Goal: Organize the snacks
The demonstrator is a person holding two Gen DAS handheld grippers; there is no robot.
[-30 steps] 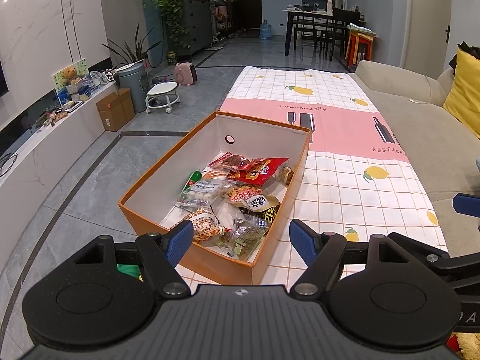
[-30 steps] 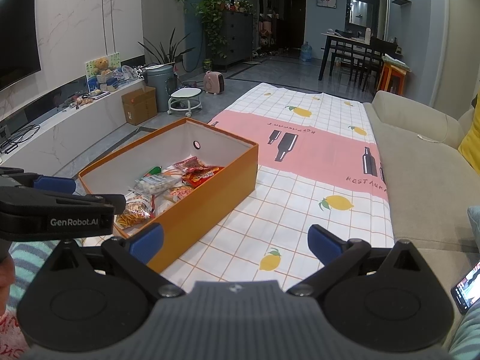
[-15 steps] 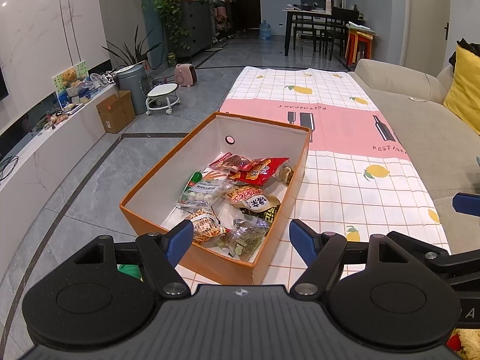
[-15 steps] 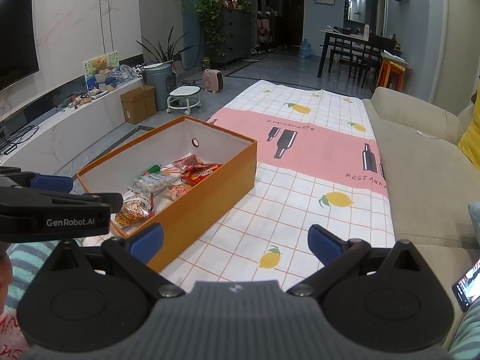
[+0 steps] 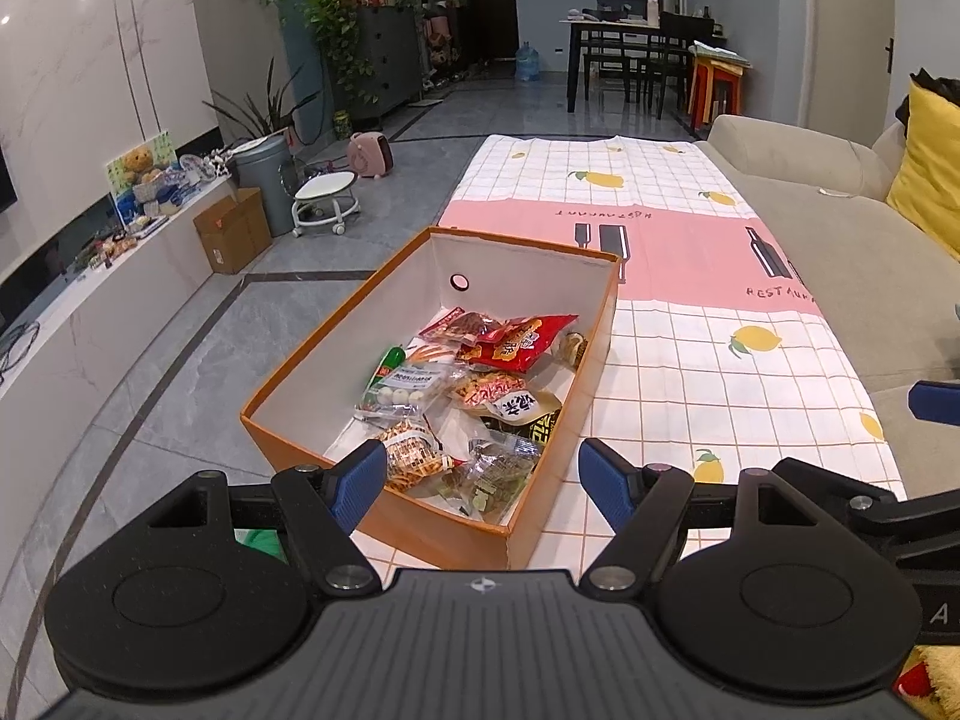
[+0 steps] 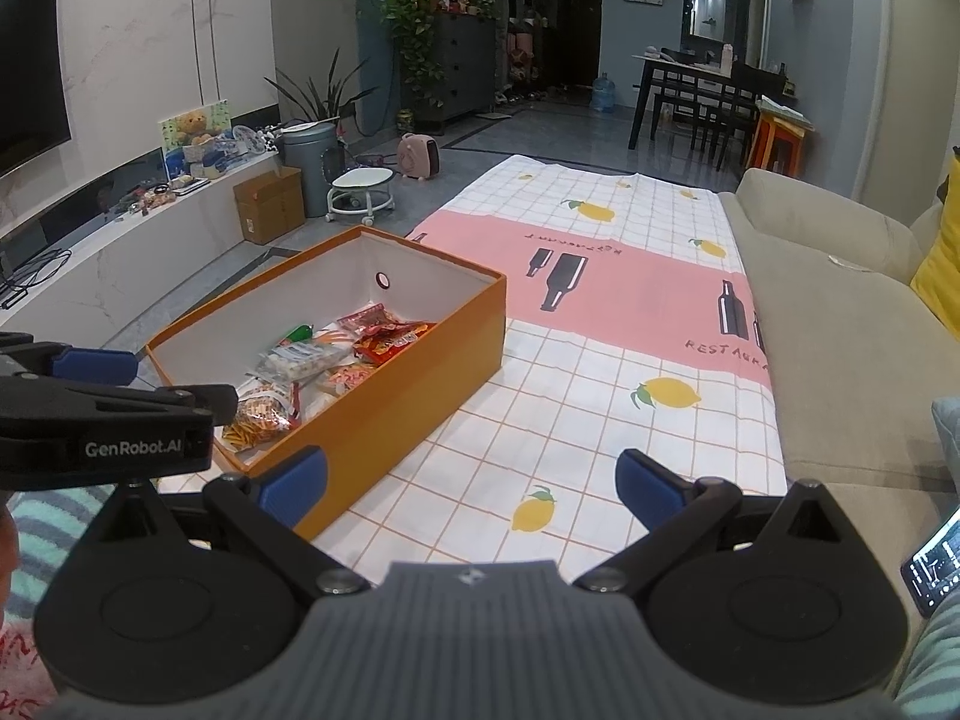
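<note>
An orange box (image 5: 312,360) with a white inside stands on the checked lemon-print cloth (image 5: 720,396). It holds several snack packets, among them a red bag (image 5: 516,342) and a clear bag of white balls (image 5: 402,387). My left gripper (image 5: 483,477) is open and empty, just before the box's near end. My right gripper (image 6: 471,480) is open and empty, over the cloth to the right of the box (image 6: 414,384). The left gripper's side (image 6: 114,414) shows at the left of the right wrist view.
A beige sofa (image 5: 840,264) runs along the right of the cloth. A yellow cushion (image 5: 930,168) lies on it. Grey tiled floor (image 5: 150,360) lies left of the box. A cardboard carton (image 5: 234,237), a bin and a small white stool (image 5: 327,198) stand further back.
Both grippers have barely moved; the views have shifted very slightly. The box and the snacks lie as before.
</note>
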